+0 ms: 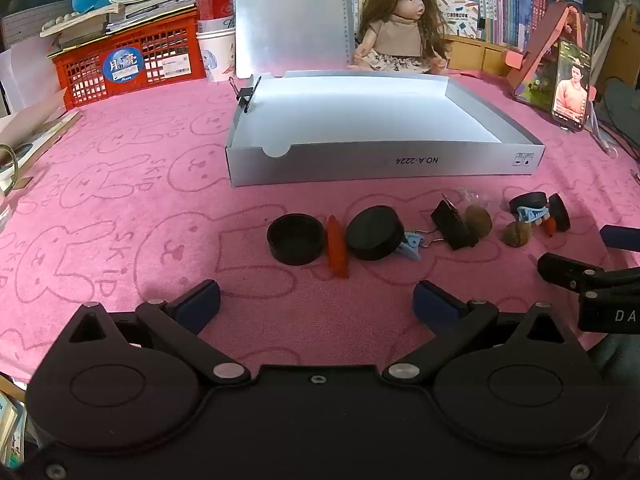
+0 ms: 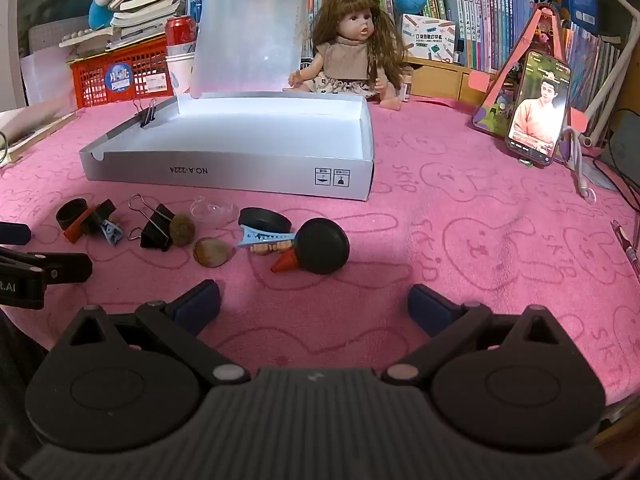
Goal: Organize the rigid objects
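Small rigid objects lie in a row on the pink cloth in front of an open grey box (image 1: 384, 164) (image 2: 224, 174). In the left wrist view: a black cap lying open side up (image 1: 295, 239), an orange piece (image 1: 337, 252), a black round lid (image 1: 374, 233), a blue clip (image 1: 412, 245), a black binder clip (image 1: 454, 225) and two brown nuts (image 1: 478, 220). In the right wrist view: a black round lid (image 2: 322, 246), a blue hair clip (image 2: 264, 237), a binder clip (image 2: 156, 227). My left gripper (image 1: 316, 304) and right gripper (image 2: 314, 304) are open, empty, just short of the row.
A doll (image 2: 352, 48), a red crate (image 1: 128, 60) with books, a soda can (image 1: 215, 2) and a bookshelf stand behind the box. A phone (image 2: 538, 108) leans on a stand at the right. A binder clip (image 1: 246, 94) grips the box's left wall.
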`<state>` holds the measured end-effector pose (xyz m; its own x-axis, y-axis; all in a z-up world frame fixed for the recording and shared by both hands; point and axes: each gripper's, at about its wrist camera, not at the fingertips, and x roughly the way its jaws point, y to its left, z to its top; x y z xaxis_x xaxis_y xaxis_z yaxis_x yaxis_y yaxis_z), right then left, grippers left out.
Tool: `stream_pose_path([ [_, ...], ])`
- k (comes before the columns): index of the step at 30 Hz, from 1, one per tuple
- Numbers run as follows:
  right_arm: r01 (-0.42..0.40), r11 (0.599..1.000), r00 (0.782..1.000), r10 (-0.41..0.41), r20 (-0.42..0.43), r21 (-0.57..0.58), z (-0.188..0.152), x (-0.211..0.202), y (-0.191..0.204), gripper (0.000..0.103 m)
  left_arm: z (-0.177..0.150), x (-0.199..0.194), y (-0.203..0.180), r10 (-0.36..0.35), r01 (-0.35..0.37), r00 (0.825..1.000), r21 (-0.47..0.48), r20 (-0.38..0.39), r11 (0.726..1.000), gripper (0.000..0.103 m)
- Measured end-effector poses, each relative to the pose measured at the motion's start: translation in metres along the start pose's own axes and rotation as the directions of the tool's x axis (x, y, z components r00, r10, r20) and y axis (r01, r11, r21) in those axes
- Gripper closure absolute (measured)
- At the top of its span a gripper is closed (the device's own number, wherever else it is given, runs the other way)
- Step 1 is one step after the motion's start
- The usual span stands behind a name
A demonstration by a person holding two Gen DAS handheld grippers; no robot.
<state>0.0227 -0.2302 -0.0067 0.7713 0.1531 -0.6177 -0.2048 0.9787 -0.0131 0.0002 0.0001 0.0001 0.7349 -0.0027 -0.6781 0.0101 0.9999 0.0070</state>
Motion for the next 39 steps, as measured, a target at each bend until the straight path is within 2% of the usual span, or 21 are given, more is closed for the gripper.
stream_pose_path([
  [7, -0.001, 1.0, 1.0, 0.001, -0.009, 0.003, 0.0005, 0.0004, 0.0, 0.0, 0.0041, 0.0011, -0.0046, 0.01, -0.01, 1.0, 0.007, -0.019, 1.0, 0.0],
  [39, 0.001, 1.0, 1.0, -0.001, -0.01, 0.003, -0.0001, -0.0009, 0.0015, 0.0, 0.0015, 0.0017, -0.0009, 0.001, -0.001, 1.0, -0.004, -0.014, 1.0, 0.0],
])
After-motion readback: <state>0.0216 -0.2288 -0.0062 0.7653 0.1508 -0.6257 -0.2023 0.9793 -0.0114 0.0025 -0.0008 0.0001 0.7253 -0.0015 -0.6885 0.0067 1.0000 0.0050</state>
